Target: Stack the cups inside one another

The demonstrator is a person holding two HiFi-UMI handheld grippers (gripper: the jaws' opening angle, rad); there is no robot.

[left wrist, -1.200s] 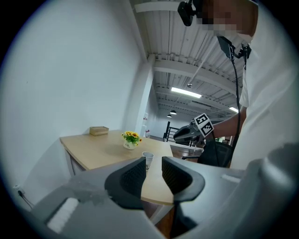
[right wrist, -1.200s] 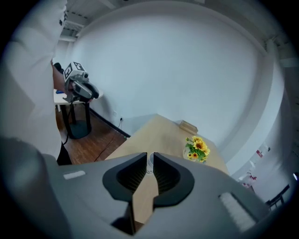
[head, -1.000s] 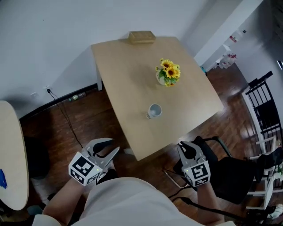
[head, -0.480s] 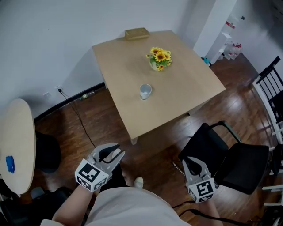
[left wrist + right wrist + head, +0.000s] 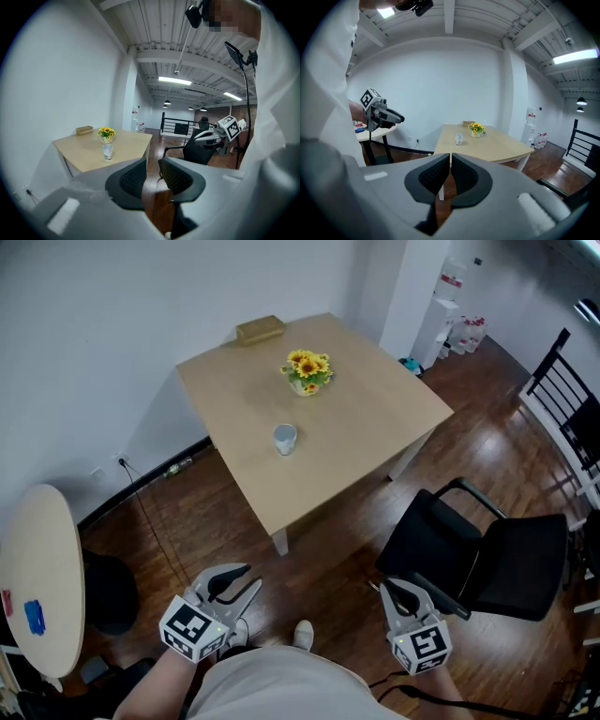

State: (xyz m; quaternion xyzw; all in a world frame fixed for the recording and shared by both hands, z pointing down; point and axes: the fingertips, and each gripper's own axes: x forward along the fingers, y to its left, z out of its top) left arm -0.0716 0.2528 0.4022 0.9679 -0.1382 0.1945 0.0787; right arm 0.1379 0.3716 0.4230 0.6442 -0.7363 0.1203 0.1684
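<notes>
We hold 2 grippers low before our body, both tilted slightly downward, 1 on each side; our left gripper (image 5: pixel 251 576) has its jaws apart, nothing between them; our right gripper (image 5: pixel 386 583) has just been closing its jaws, now nearly together, nothing between them either.

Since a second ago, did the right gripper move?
Yes. The right gripper backed away from the wooden table; floor now separates them. Its jaws have just been closing, with nothing between them.
</notes>
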